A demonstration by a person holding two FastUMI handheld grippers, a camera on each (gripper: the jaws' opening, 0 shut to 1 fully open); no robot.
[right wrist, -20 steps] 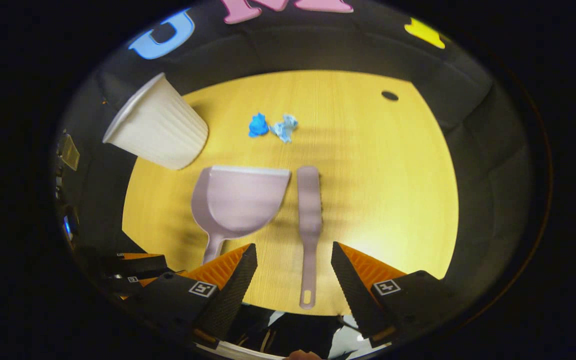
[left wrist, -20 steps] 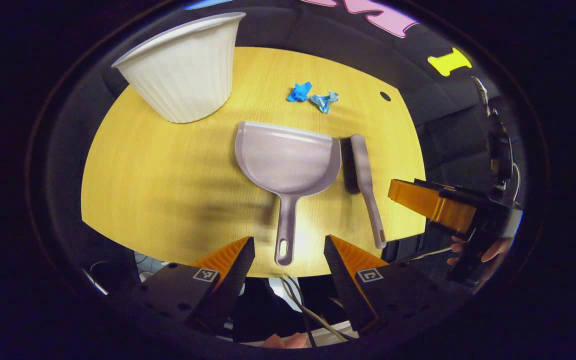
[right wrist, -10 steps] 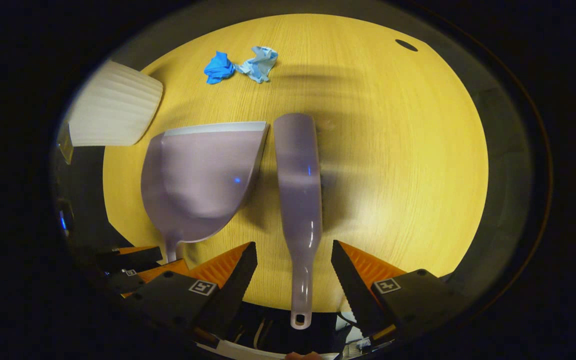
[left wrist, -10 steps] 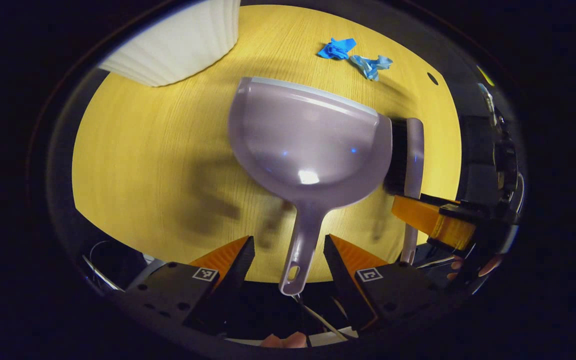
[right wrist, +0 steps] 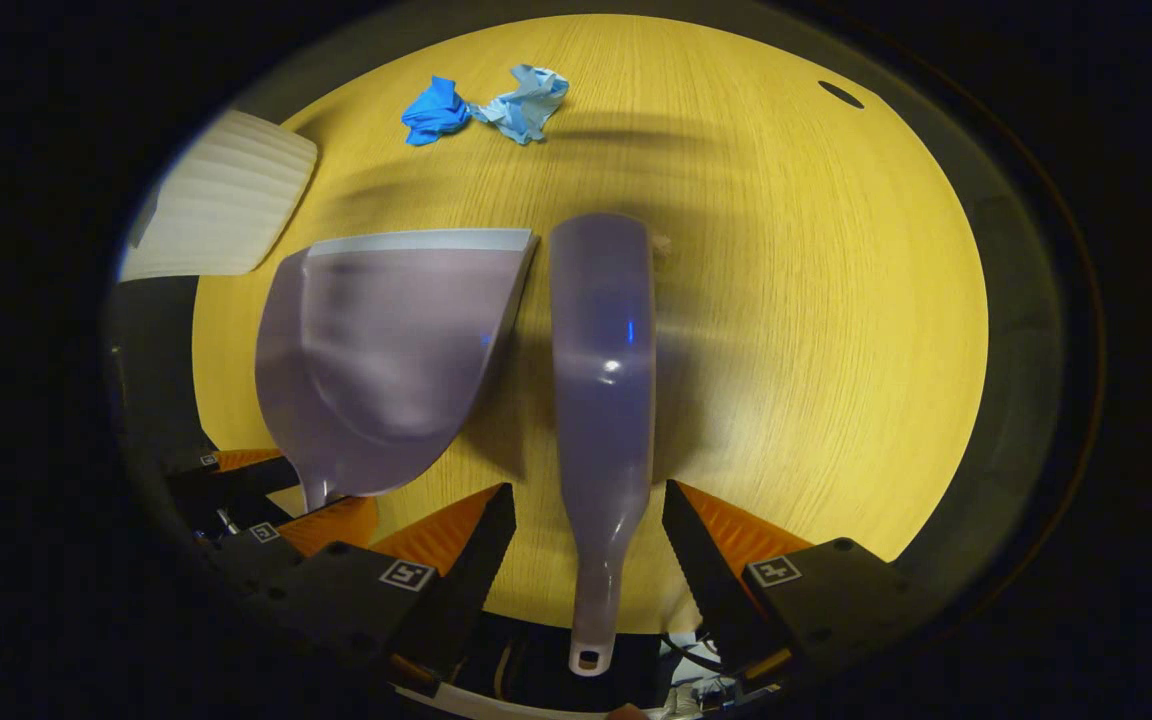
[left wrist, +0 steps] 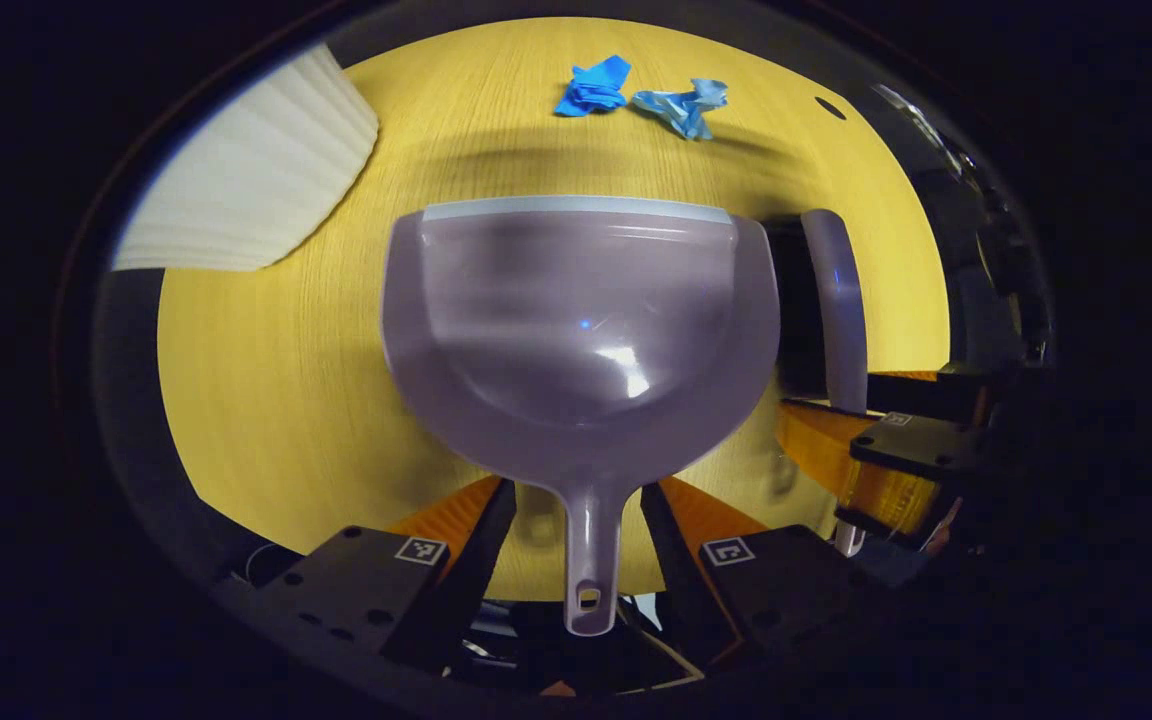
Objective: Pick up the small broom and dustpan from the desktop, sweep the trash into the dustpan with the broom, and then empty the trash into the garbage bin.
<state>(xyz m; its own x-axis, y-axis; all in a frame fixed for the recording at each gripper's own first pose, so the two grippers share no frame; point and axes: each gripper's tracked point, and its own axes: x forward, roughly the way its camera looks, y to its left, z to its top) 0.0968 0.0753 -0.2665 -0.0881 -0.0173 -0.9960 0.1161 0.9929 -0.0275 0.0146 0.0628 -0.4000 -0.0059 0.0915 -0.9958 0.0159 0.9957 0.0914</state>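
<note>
A pale lilac dustpan [left wrist: 576, 330] lies flat on the yellow wooden table [left wrist: 266, 400], its handle running back between the fingers of my left gripper [left wrist: 578, 500], which stands open around it. The matching small broom [right wrist: 601, 370] lies just to its right, handle between the open fingers of my right gripper [right wrist: 588, 505]. Neither gripper presses on its handle. Two crumpled blue paper scraps [left wrist: 636, 95] lie beyond the dustpan's lip. In the right gripper view the dustpan [right wrist: 386, 340] and scraps [right wrist: 486, 105] sit to the left, with the left gripper [right wrist: 276, 500] low at the dustpan's handle.
A white ribbed bin [left wrist: 246, 190] stands at the table's far left, also seen as a white bin [right wrist: 216, 205] in the right gripper view. A small dark hole [right wrist: 841, 93] marks the table's far right. The table edge runs just under both grippers.
Both grippers have come down and forward toward the table, so dustpan and broom loom larger. Their handles now lie deeper between the open fingers. Nothing on the table has shifted.
</note>
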